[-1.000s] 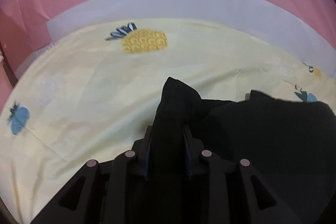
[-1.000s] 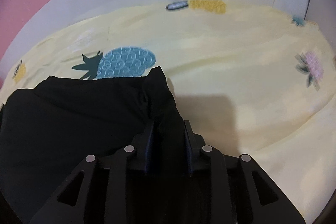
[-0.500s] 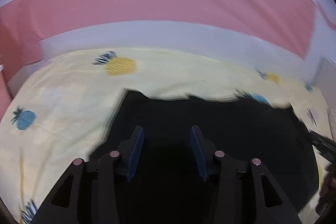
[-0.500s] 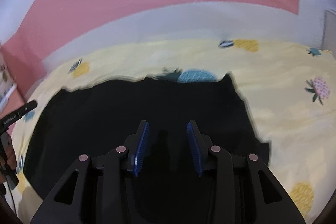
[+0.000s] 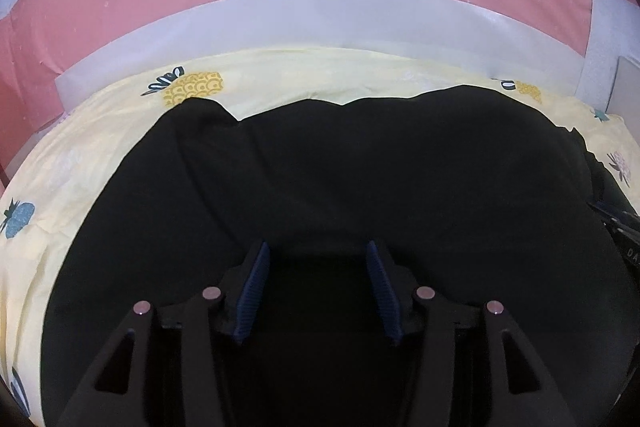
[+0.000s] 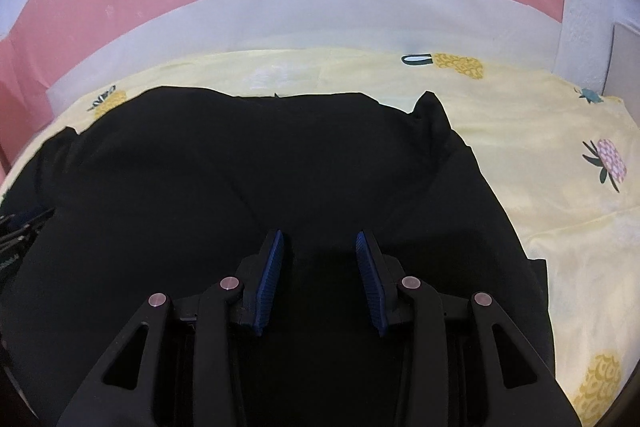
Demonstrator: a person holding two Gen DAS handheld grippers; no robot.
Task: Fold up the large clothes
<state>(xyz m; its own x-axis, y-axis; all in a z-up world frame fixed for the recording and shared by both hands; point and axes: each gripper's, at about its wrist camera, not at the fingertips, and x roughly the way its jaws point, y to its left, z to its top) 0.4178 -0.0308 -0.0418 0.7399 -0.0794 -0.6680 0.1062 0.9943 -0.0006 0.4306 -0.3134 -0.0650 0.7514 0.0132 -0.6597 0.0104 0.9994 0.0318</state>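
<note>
I see both the left gripper [image 5: 316, 259] and right gripper [image 6: 320, 247] released, empty, above the black cloth garment [image 5: 360, 179]; the yellow pineapple-print bedsheet [image 6: 540, 131] spreads toward twelve o'clock.

Both tools blk plastic w/ blue ribbed pads [image 5: 253, 283] (silver rivets on linkages).

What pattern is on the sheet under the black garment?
Pale yellow sheet printed with multicoloured pineapples; clearest in the right wrist view.
</note>
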